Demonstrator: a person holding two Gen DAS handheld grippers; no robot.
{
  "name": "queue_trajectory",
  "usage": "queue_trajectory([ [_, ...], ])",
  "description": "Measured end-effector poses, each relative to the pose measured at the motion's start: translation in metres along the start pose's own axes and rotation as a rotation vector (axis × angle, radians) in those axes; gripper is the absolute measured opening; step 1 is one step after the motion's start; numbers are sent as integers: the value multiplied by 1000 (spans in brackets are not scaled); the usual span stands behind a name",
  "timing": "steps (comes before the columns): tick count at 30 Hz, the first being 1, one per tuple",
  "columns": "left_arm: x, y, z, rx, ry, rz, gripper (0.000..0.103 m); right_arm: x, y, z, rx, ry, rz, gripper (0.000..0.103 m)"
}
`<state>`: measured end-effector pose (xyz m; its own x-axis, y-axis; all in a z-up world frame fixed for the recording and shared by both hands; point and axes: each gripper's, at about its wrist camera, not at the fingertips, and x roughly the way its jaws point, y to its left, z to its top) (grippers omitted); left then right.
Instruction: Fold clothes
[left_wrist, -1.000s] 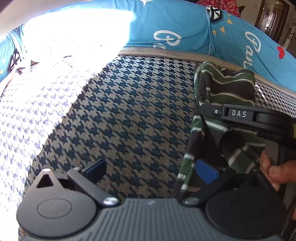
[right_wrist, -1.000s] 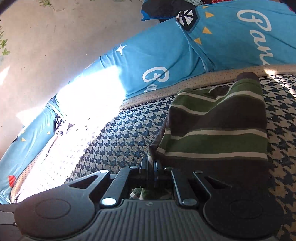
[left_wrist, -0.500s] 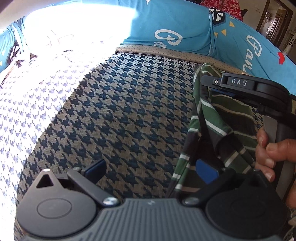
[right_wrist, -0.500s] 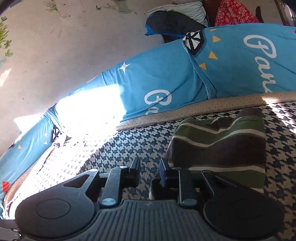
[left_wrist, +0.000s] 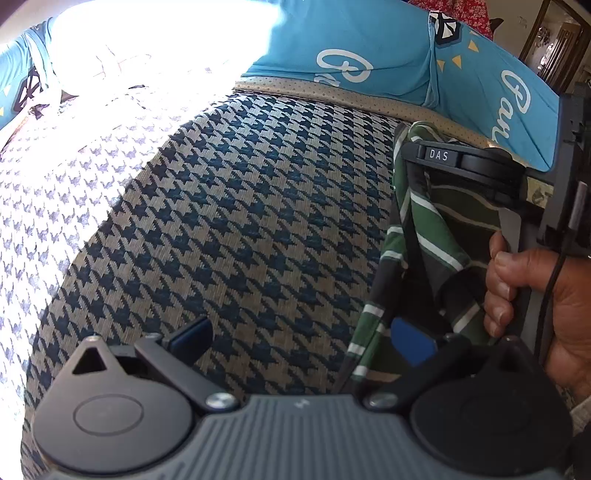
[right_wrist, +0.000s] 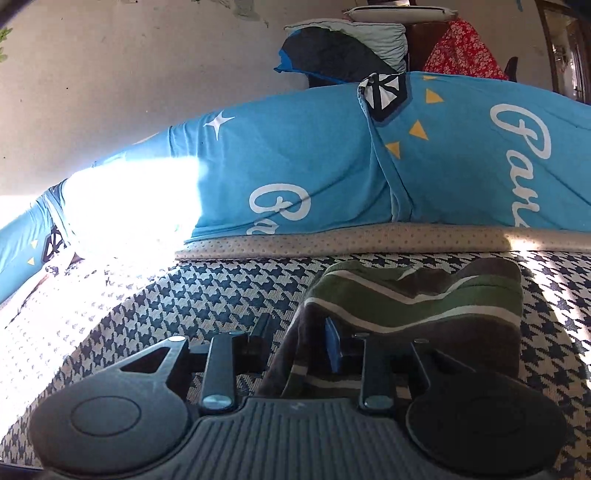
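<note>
The green-and-brown striped knit garment (right_wrist: 413, 306) lies folded into a thick bundle on the navy-and-beige houndstooth bed cover (left_wrist: 240, 229), near the blue printed pillows (right_wrist: 295, 166) along the far edge. The right hand-held gripper (right_wrist: 299, 338) sits low at the near edge of the bundle with its jaws opening; a fold of the cloth lies in the gap, against the blue pad of the right finger, but the pads do not press on it, so I judge it released. In the left wrist view the left hand-held gripper (left_wrist: 299, 332) stands wide apart over the cover, its left finger above bare houndstooth and its right finger just beside the hanging side of the garment (left_wrist: 424, 236), gripping nothing. A person's hand (left_wrist: 535, 291) wraps the handle of the right tool there. The garment looks light, soft and limp: it drapes and bunches and will sag wherever it is not held, and the stacked layers can slide over each other and undo the fold. It seems neither fragile nor slippery, since the knit should catch well on the pads. To my eye the best hold is a pinch through all the layers at a folded edge or corner, one tool at each end, so that the bundle moves as one piece.
</note>
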<state>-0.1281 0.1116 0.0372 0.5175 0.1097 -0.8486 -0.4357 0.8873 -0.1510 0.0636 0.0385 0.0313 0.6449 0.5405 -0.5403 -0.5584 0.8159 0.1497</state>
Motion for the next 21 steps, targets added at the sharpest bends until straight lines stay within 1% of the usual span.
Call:
queue_trajectory([
  [1,0,0,0,0,1,-1,103,3,0,-1,-10,5,-14,25],
  [2,1,0,0,-1,2,-1,103,4,-1,-2,-12,6,-20,13],
  [5,2,0,-1,-2,5,-1,103,6,-4,-2,-6,-10,-15,8],
  [7,3,1,-1,-5,7,-1,103,2,-4,0,-1,-41,-5,7],
  [10,5,0,-1,-4,14,5,103,0,2,4,-11,-83,32,6],
  [11,6,0,-1,-2,18,6,103,1,3,5,-15,-81,50,6],
  [13,8,-1,-1,1,25,9,103,12,8,2,-28,-33,100,6],
  [14,8,-1,-1,-1,25,9,103,15,10,1,-34,-14,110,6],
  [15,8,-1,-1,-4,25,9,103,17,12,-1,-41,-6,94,6],
  [16,9,-2,0,-6,25,9,103,17,14,-2,-42,-4,87,7],
  [18,9,-2,1,-8,23,9,103,10,14,1,-27,-18,103,7],
  [21,10,-5,1,0,25,9,103,-4,9,5,-17,-32,116,9],
])
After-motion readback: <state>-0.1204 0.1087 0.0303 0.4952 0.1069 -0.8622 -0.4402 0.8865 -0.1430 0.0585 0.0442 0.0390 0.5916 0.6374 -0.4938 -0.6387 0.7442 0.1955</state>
